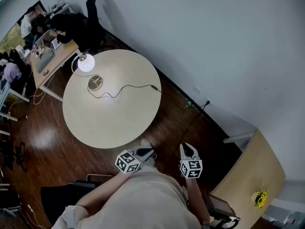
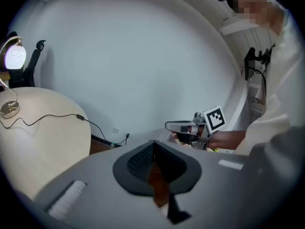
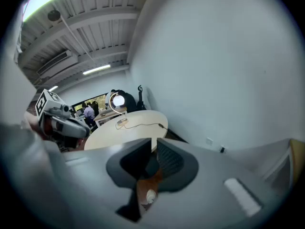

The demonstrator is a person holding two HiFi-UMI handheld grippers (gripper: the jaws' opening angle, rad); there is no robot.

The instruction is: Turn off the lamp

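The lamp has a lit round globe on a curved gold arm over a round gold base. It stands at the far left of the round pale table. Its black cord runs right across the top and off the edge. Both grippers hang off the table's near edge, well short of the lamp. My left gripper is shut and empty; its tips meet. My right gripper shows a narrow gap at its tips, with nothing between them. The lit globe is far ahead in the right gripper view.
A wooden desk with seated people and a black office chair stand behind the table. The cord reaches a wall socket. A wooden cabinet with a yellow flower is at my right. A dark chair is at my left.
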